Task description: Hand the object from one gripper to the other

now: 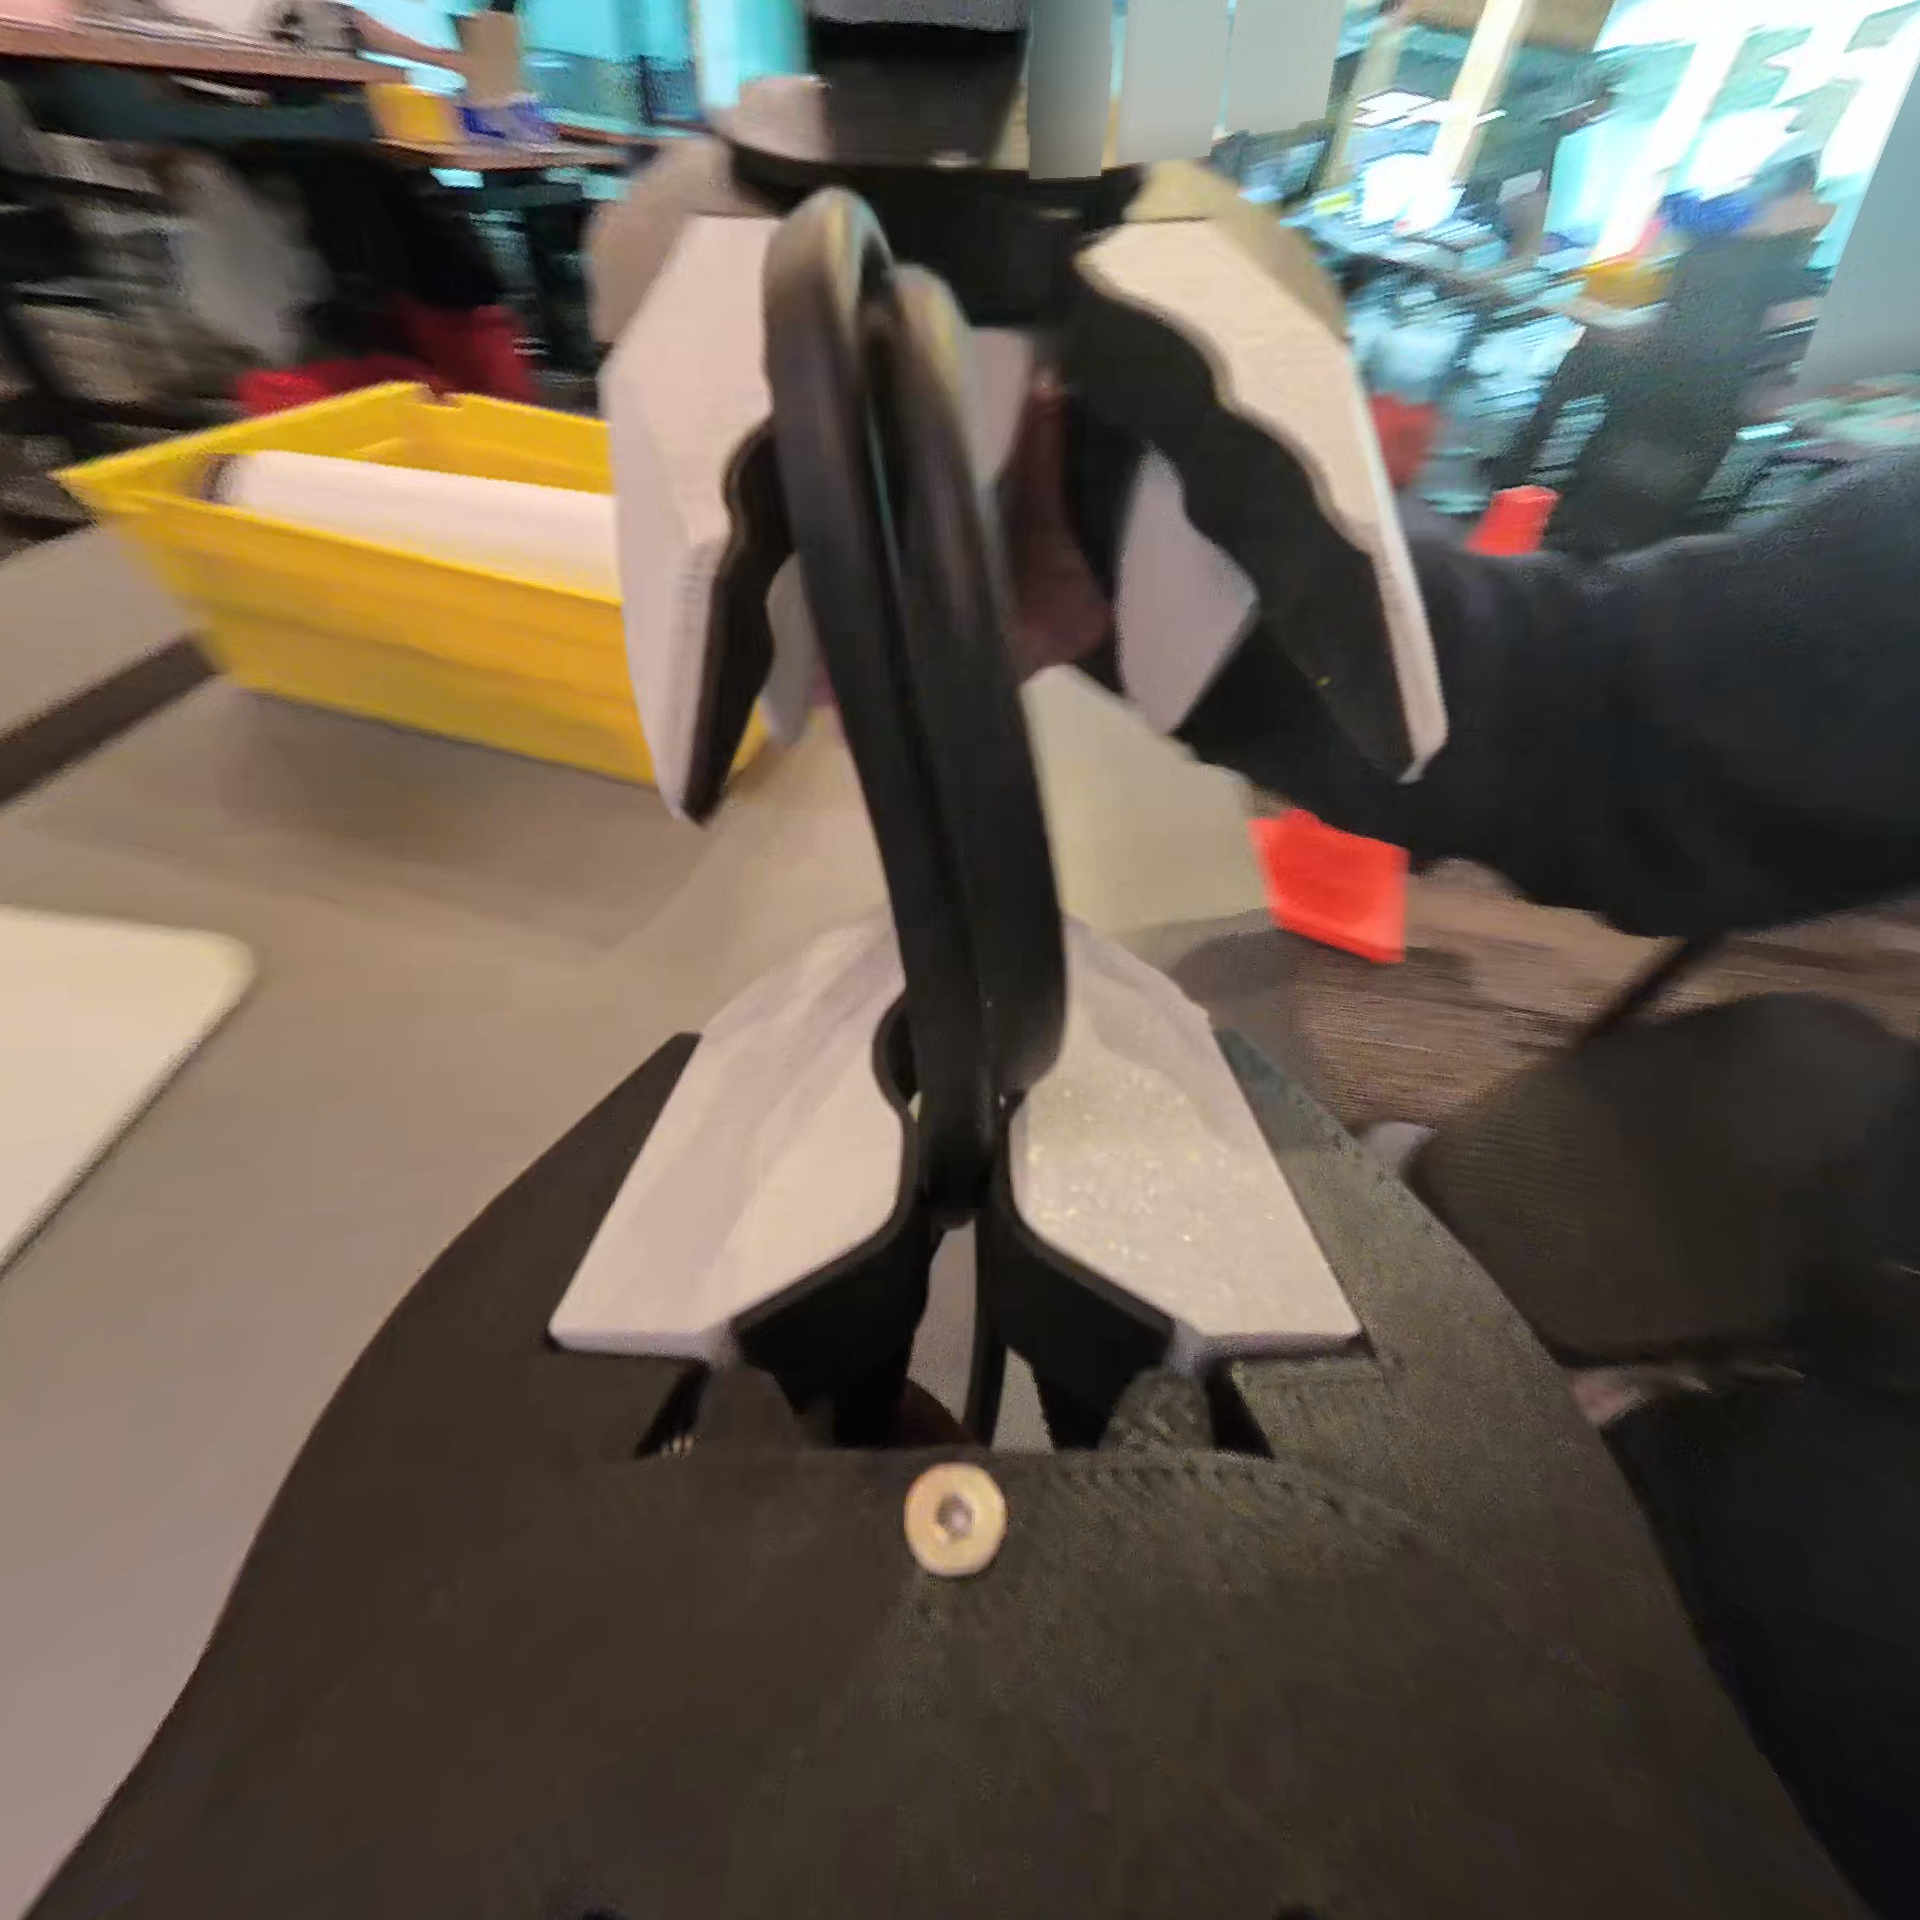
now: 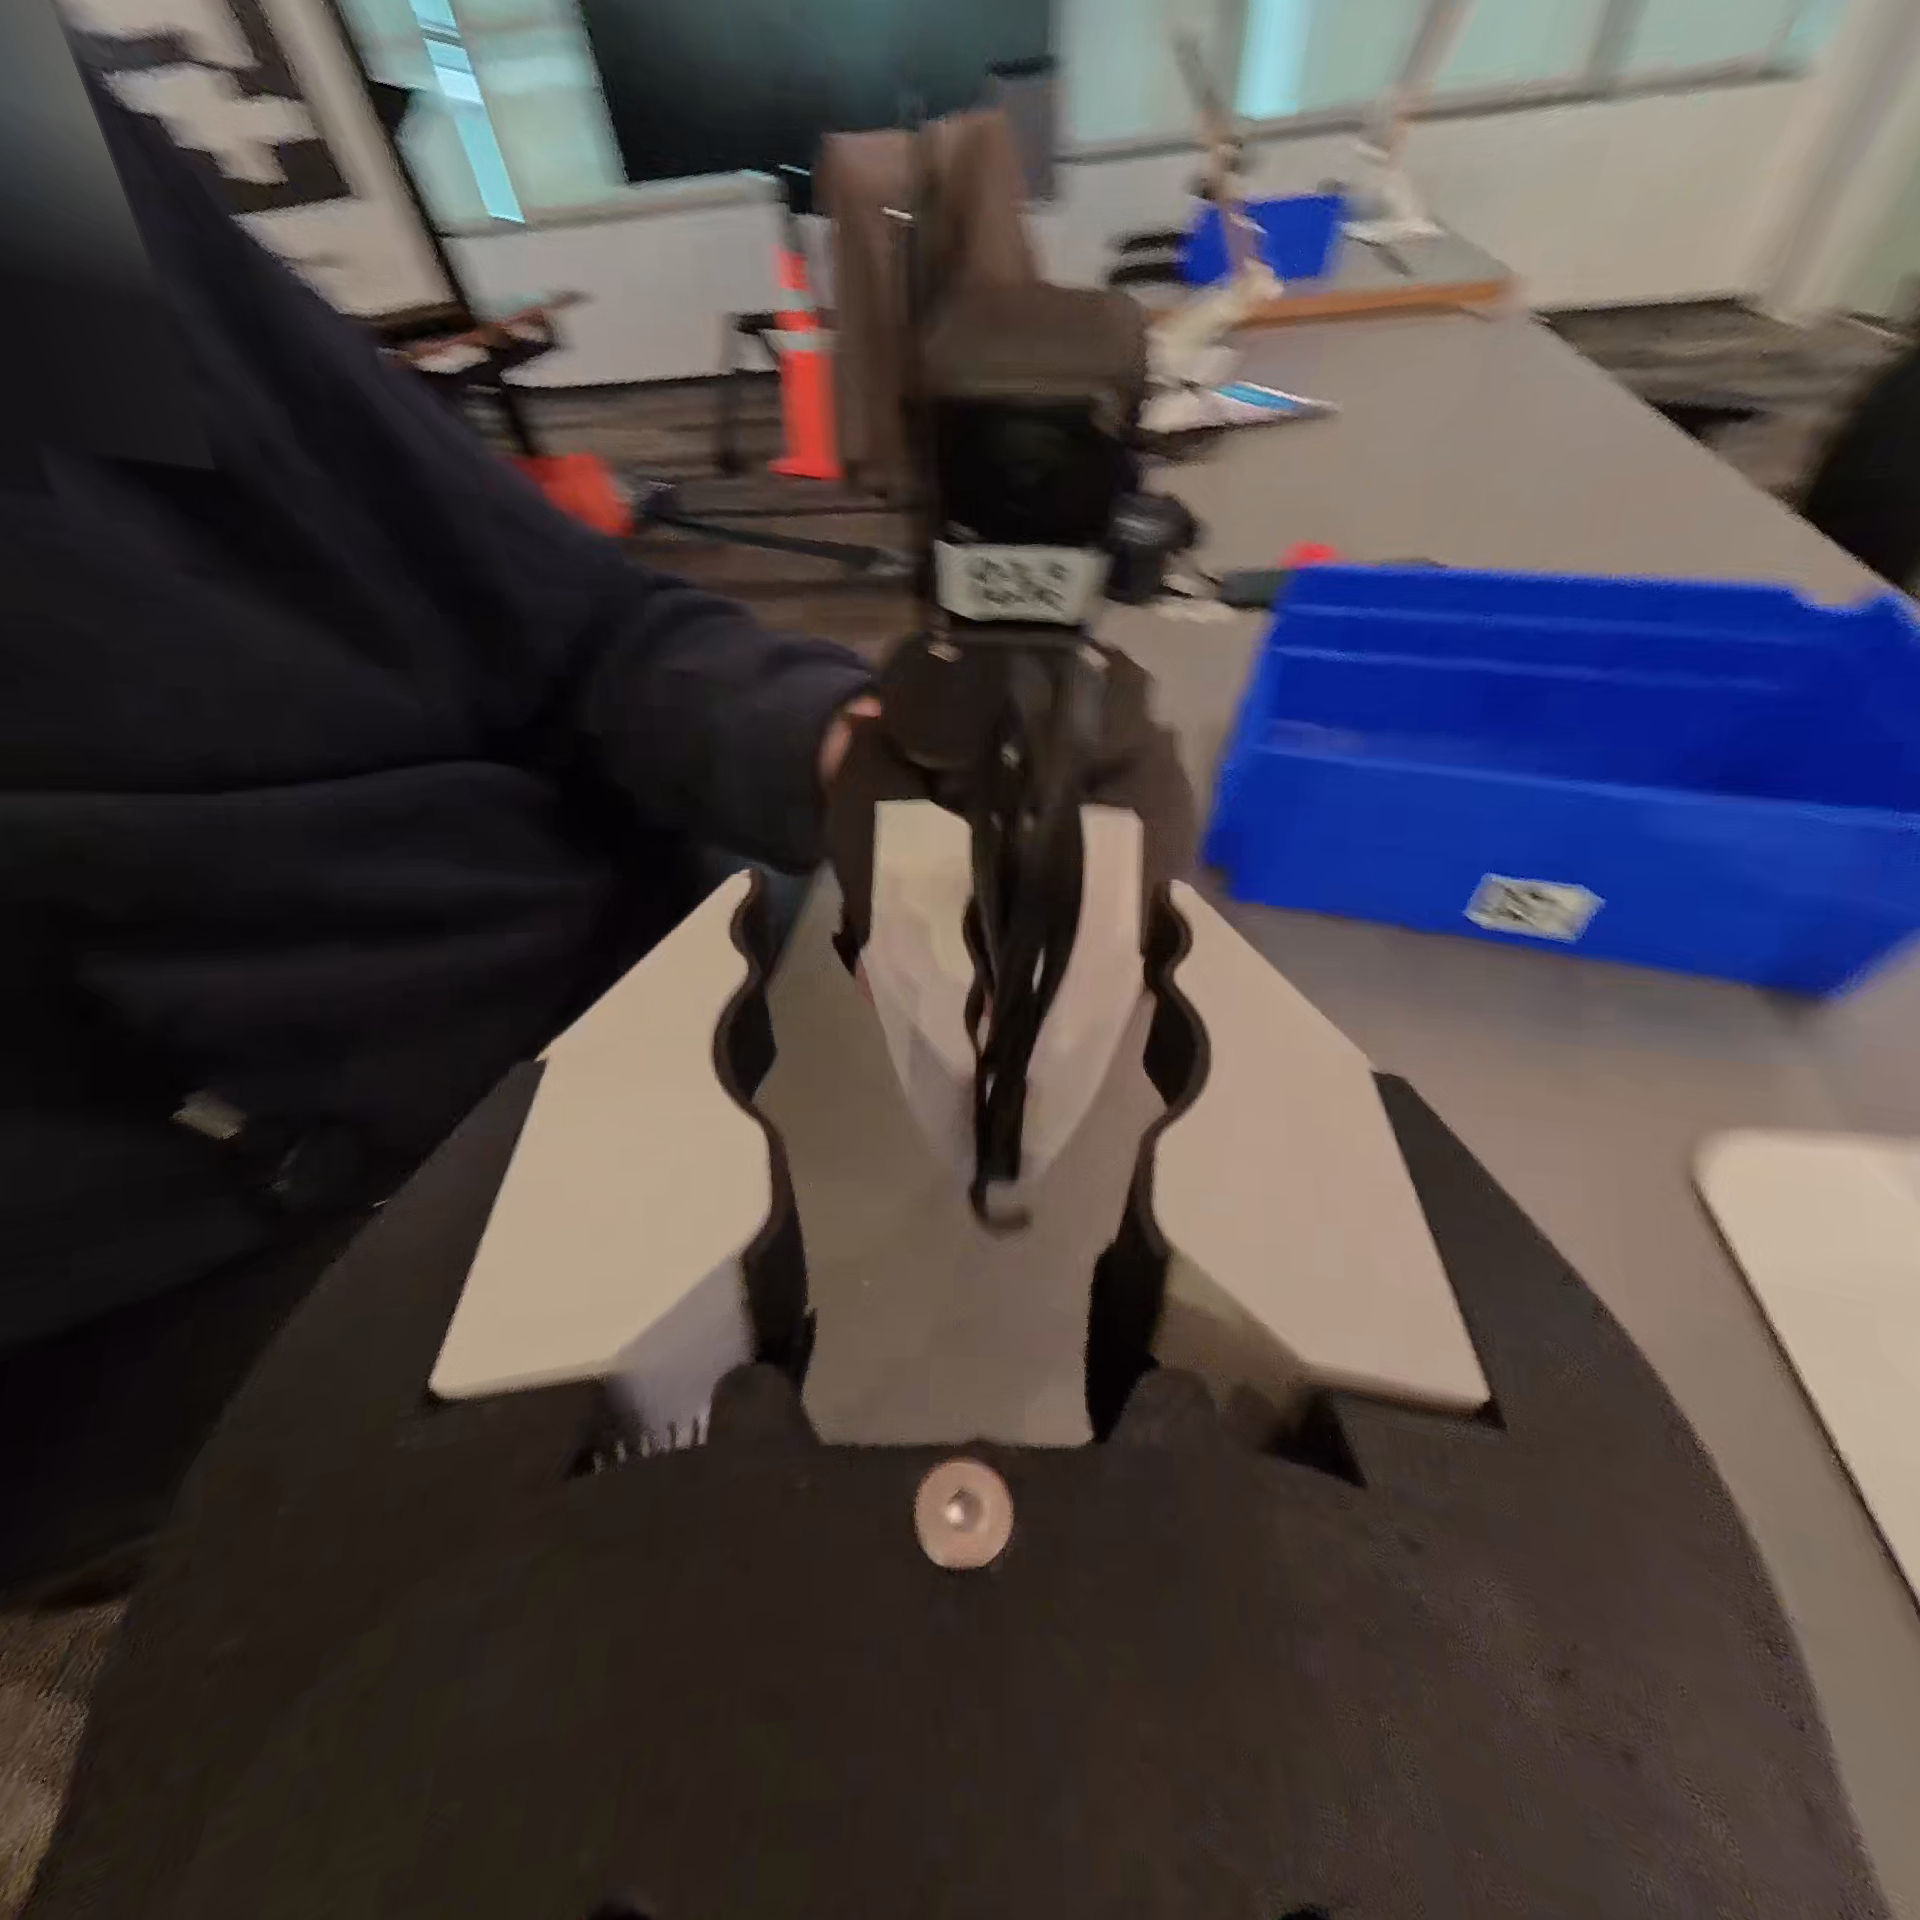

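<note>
Left gripper point(image 1: 951, 1122) clamps ring point(image 1: 914, 665); right gripper point(image 2: 961, 1081) gapes around it, apparently untouching. We close right first, then release left.

An open office turned lab workspace.

Long grey tables point(image 2: 1558, 499) stand on carpet, with a yellow bin point(image 1: 416, 613) on the left and a blue bin point(image 2: 1558, 790) on the right. Far off stand an orange cone point(image 2: 805, 364), a white sofa point(image 2: 623, 281), a dark screen point(image 2: 810, 83), cluttered desks point(image 1: 208, 62) and a wall of windows point(image 2: 1507, 42).
</note>
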Demonstrator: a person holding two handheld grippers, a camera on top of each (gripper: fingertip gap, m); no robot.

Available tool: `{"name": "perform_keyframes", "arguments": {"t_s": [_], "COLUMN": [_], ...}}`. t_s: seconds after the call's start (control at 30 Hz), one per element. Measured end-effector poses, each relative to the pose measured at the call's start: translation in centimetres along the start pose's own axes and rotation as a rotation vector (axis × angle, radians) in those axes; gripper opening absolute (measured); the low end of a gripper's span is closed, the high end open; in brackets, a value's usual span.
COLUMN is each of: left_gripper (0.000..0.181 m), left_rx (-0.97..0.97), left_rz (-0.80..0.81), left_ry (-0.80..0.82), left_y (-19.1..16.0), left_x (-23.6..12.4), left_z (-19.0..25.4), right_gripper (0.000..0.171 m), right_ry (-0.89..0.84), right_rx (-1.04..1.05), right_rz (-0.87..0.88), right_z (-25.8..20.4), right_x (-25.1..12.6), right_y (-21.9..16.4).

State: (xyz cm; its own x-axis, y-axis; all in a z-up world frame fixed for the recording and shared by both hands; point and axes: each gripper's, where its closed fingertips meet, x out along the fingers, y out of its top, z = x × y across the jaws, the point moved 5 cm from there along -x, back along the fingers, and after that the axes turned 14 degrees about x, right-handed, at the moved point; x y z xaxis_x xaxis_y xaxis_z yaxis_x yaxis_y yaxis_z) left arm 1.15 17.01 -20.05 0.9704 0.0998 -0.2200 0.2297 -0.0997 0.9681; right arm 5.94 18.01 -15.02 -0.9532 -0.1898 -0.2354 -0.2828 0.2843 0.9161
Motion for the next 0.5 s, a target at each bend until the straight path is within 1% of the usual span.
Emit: {"name": "perform_keyframes", "arguments": {"t_s": [0.07,0.1,0.17,0.23,0.27,0.3,0.33,0.43,0.47,0.5], "left_gripper": [0.008,0.005,0.006,0.006,0.005,0.006,0.006,0.005,0.005,0.004], "left_rx": [0.063,0.121,0.233,0.337,0.390,0.423,0.450,0.557,0.606,0.651], "left_rz": [-0.085,-0.144,-0.257,-0.357,-0.403,-0.439,-0.464,-0.515,-0.536,-0.548], "left_ry": [0.156,0.228,0.375,0.503,0.555,0.598,0.637,0.770,0.812,0.844], "left_y": [-0.2,-0.4,-0.4,-0.3,-0.2,-0.1,0.0,0.8,1.0,1.2], "left_x": [-0.9,-1.2,-1.9,-2.4,-2.4,-2.4,-2.3,-2.5,-2.6,-2.7], "left_z": [-1.3,-1.7,-2.6,-3.2,-3.3,-3.4,-3.4,-3.8,-3.9,-3.9], "right_gripper": [0.072,0.079,0.085,0.094,0.094,0.097,0.105,0.105,0.102,0.095], "right_ry": [-0.145,-0.204,-0.338,-0.420,-0.465,-0.514,-0.553,-0.575,-0.576,-0.582], "right_rx": [0.034,0.049,0.048,0.033,0.030,0.026,0.026,0.096,0.126,0.147], "right_rz": [0.023,0.026,0.008,0.028,0.051,0.085,0.130,0.286,0.335,0.363], "right_z": [0.7,0.9,1.0,0.4,0.2,0.0,-0.1,-0.5,-0.4,-0.1], "right_x": [-0.9,-1.3,-1.5,-0.8,-0.3,0.2,0.7,1.4,1.4,1.3], "right_y": [-0.1,-0.2,-0.7,-0.7,-0.7,-0.5,-0.3,0.3,0.4,0.3]}}
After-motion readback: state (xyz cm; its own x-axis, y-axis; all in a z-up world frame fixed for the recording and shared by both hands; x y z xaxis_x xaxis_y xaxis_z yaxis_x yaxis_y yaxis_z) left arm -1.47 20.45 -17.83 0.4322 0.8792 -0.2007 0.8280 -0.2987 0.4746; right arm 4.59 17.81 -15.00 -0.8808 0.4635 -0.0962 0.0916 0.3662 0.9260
